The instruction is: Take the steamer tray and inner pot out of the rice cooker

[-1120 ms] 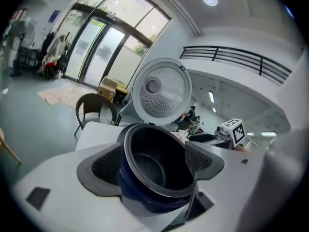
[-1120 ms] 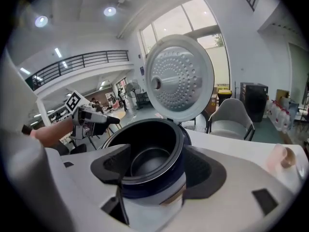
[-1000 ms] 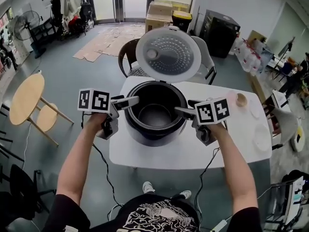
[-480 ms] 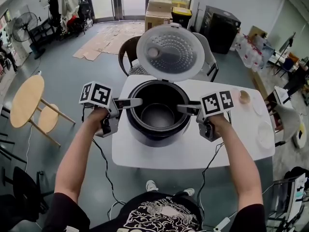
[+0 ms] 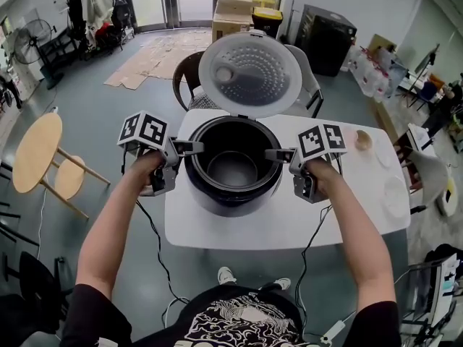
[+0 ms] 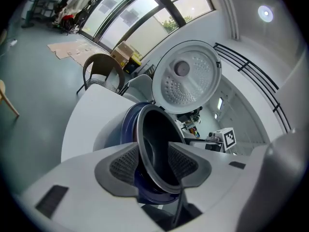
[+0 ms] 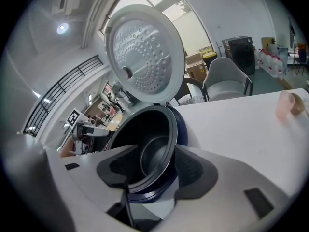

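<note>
While the lid (image 5: 249, 74) of the rice cooker (image 5: 230, 199) stands upright at the upper centre of the head view, the dark inner pot (image 5: 233, 170) sits seated in the cooker body at mid-frame, on the white worktop (image 5: 289, 226). No steamer tray shows inside the cooker. The left gripper (image 5: 197, 147) straddles the pot's rim (image 6: 139, 149) at its left side and the right gripper (image 5: 270, 154) straddles it at the opposite side, one pad inside the pot and one outside in each case. Both sets of jaws have just been closing, with the rim between them; a gap remains, so neither gripper appears clamped yet.

Handling, as judged: the pot is a rigid, thin-walled metal vessel, probably moderate in weight when empty, with a smooth coating that may slip under the pads. The out-turned rim is the only purchase offered. Holds at two opposite points, as here, should keep the pot level on a straight upward lift.
</note>
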A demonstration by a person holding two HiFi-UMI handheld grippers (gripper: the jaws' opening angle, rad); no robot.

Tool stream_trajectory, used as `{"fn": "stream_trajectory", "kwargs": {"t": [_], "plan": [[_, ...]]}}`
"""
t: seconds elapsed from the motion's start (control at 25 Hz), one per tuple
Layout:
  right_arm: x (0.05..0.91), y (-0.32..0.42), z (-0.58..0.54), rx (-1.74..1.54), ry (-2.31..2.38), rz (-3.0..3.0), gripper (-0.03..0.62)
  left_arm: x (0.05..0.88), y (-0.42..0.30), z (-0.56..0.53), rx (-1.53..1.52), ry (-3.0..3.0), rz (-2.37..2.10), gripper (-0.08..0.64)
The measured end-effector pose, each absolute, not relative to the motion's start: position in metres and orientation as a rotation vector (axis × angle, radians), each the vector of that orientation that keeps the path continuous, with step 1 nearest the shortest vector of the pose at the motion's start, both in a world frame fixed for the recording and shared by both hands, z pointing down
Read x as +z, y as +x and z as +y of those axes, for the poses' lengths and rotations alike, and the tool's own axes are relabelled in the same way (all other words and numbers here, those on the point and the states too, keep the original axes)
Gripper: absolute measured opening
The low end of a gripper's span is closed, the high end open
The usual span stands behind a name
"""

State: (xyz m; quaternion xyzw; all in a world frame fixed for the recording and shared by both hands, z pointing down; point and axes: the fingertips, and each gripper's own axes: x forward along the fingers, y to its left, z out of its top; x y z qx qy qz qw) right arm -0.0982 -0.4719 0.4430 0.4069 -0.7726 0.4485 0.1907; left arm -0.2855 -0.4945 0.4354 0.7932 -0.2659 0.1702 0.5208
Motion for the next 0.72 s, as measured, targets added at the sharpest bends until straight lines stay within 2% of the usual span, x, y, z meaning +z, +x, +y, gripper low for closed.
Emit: {"fn": "stream_trajectory", "kwargs": {"t": [0.24, 0.36, 0.72], "plan": [[0.451, -0.088, -0.473, 1.33, 1.208, -2.052, 0.14, 0.444, -0.292, -0.493, 0.49, 1.896, -0.745, 0.065], [0.453, -0.083, -0.472, 1.426, 1.216, -2.035, 0.077, 0.445, -0.295, -0.495, 0.467, 1.883, -0.776, 0.057], [0.451, -0.08, -0.468, 1.611, 1.28, -2.079, 0.058, 0.442, -0.298, -0.496, 0.353, 1.85, -0.807, 0.044]]}}
